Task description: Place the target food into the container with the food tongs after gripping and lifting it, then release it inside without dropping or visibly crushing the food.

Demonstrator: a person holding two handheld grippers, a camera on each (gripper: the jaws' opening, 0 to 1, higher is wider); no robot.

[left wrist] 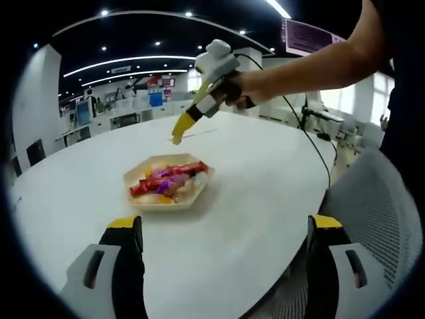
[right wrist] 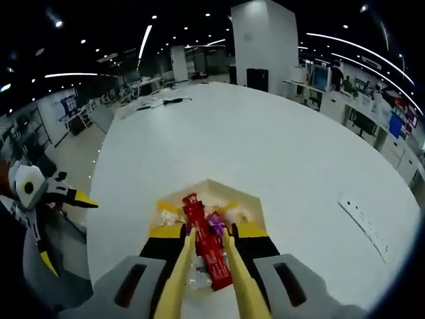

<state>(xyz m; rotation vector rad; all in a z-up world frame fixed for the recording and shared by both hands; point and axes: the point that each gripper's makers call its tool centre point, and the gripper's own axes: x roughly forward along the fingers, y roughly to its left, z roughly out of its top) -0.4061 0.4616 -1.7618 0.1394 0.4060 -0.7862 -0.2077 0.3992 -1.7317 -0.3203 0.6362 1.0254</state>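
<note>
Table: one large white round tabletop (left wrist: pixel 265 173), smooth and matte, its near edge cut off behind the jaws.
Chair: one grey mesh-textured seat back (left wrist: pixel 378 199), partly out of frame.
Tray: one shallow hexagonal tray (left wrist: pixel 149 199), pale cream, resting on the table.
Snacks: a heap of wrapped snacks (left wrist: pixel 169 181) in the tray, red and purple glossy wrappers plus clear ones (too jumbled to count).
Left gripper: left gripper (left wrist: pixel 226 229) stood wide open and empty, near the tray.
Right gripper: right gripper (right wrist: pixel 207 256) clamped yellow plastic food tongs (right wrist: pixel 178 279); the two tong arms squeezed a long red wrapped bar (right wrist: pixel 202 232) over the tray.
</note>
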